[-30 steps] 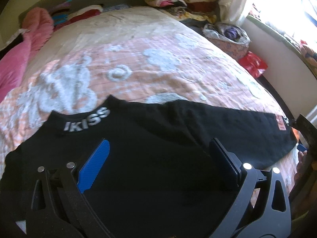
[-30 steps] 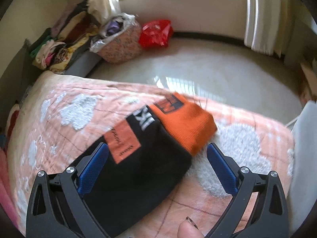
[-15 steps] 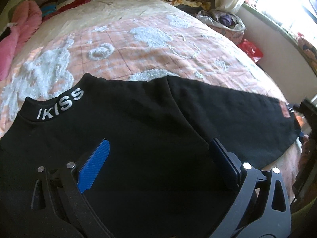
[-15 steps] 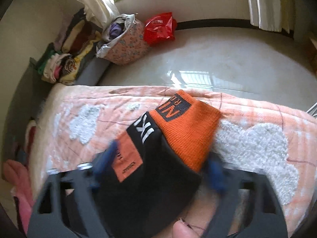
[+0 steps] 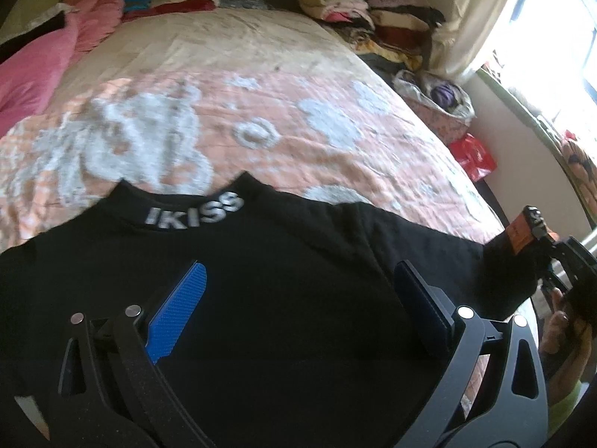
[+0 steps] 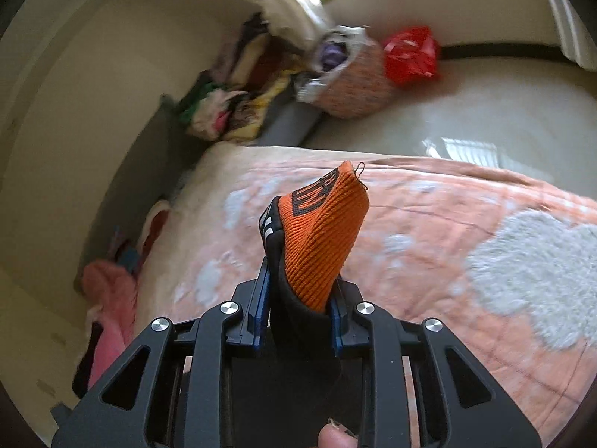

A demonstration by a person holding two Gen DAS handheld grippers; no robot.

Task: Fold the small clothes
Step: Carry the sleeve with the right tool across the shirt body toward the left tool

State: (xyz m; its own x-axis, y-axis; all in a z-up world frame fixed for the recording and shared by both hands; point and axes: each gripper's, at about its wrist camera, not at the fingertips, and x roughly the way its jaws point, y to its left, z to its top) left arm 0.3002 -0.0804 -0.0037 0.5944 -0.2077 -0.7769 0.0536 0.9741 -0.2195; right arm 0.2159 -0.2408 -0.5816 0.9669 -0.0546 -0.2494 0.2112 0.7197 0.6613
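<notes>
Step in hand: first fold of the sleeve. The black top (image 5: pixel 283 298) lies flat on the bed (image 5: pixel 261 86) along its near edge, collar lettering facing up toward the head of the bed, one long sleeve stretched out toward the window-side edge.

The right gripper (image 6: pixel 298 302) has its jaws pinched tight on the orange cuff (image 6: pixel 321 231) of that sleeve, with black fabric bunched between the blue pads; the cuff stands up off the bedspread, lifted clear of it. In the left wrist view the same cuff (image 5: pixel 520 229) shows raised at the bed's window-side edge, the sleeve end hanging from it.

The left gripper (image 5: pixel 302 298) is spread wide, nothing between its fingers, hovering over the chest of the top, a bit below the collar. Whether the pads touch the cloth cannot be told.

Judged next move: carry the cuff across toward the middle of the body and lay the sleeve flat over the chest, keeping the crease near the shoulder seam. The left gripper probably needs to pin the body or move aside so the sleeve does not land on it.

Clothes pile (image 5: pixel 365 11) sits at the far corner, off the fold area.
</notes>
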